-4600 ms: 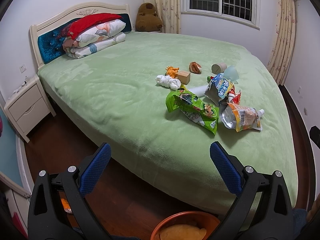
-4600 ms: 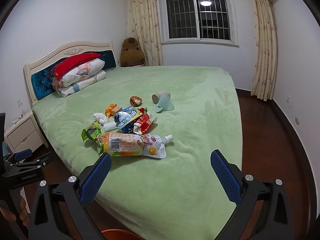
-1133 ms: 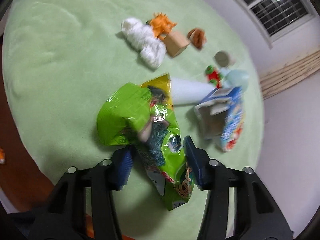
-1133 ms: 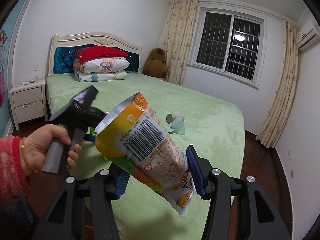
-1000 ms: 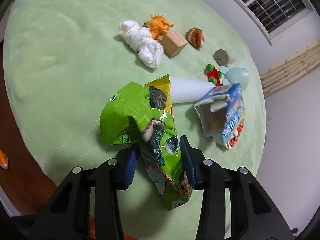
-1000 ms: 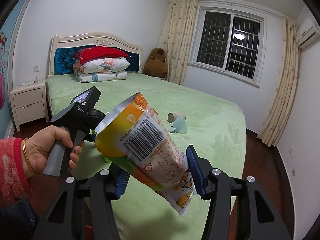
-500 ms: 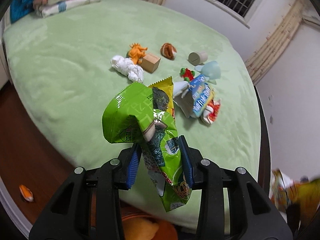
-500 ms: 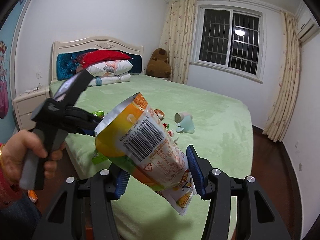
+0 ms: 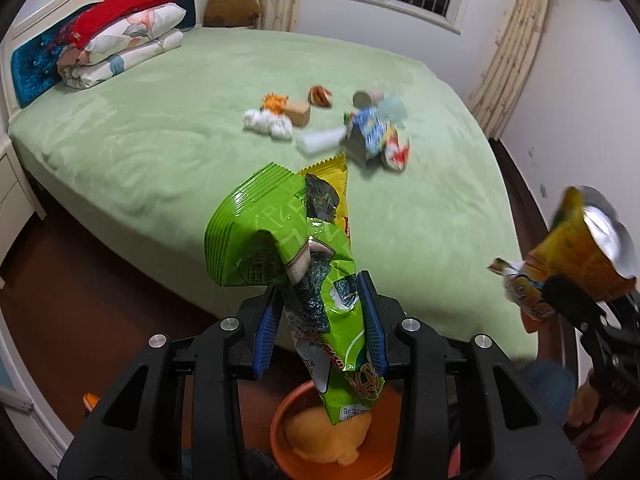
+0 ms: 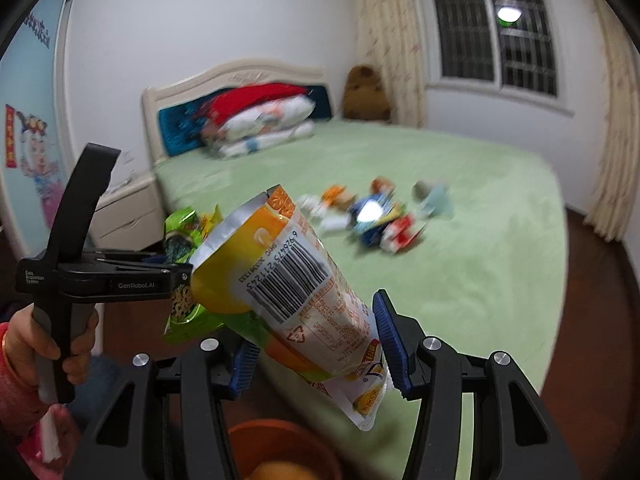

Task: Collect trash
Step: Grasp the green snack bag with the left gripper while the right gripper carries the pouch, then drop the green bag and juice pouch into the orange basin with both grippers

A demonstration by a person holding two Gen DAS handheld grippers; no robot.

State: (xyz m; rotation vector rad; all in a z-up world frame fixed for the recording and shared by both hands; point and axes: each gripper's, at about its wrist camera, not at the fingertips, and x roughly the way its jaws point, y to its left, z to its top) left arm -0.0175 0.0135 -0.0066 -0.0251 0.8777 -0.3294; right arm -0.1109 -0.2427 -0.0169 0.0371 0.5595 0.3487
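The green snack bag (image 9: 316, 276) is gripped in the left gripper (image 9: 320, 324), the orange pouch (image 10: 296, 292) in the right gripper (image 10: 320, 350). Each should be released only once centred over the orange bin (image 9: 280, 436).

Snack bag (image 9: 316, 280) clamped in left gripper (image 9: 320, 328), hanging directly above basket (image 9: 280, 436) at 6 o'clock. Bed (image 9: 180, 128) behind; trash pile (image 9: 372, 136) at 12–1 o'clock; pouch (image 9: 576, 256) in right gripper (image 10: 316, 356), 3 o'clock.

Crumpled green snack bag (image 9: 304, 264) and orange pouch (image 10: 296, 292) hang above orange bin (image 9: 280, 432).
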